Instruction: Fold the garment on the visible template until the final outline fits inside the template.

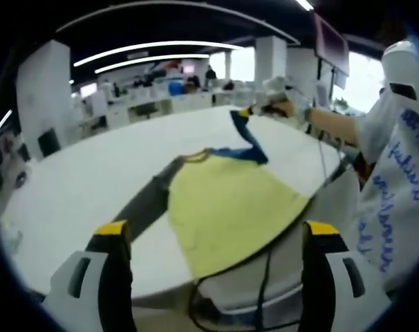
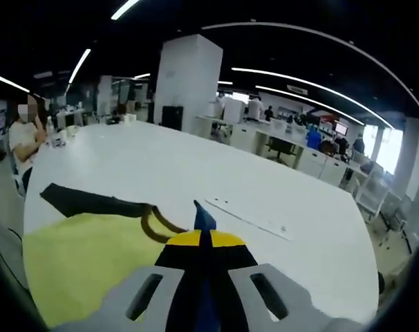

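Right gripper jaws are pinched on a blue sleeve – left gripper spread, empty – garment draped at the table edge, six o'clock; sleeve is best carried inward, kept taut.

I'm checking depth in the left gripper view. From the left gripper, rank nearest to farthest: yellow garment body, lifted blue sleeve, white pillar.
1. Yellow garment body, just ahead on the table's near edge.
2. Blue sleeve, lifted mid-table, right of centre.
3. White pillar, beyond the table, left.
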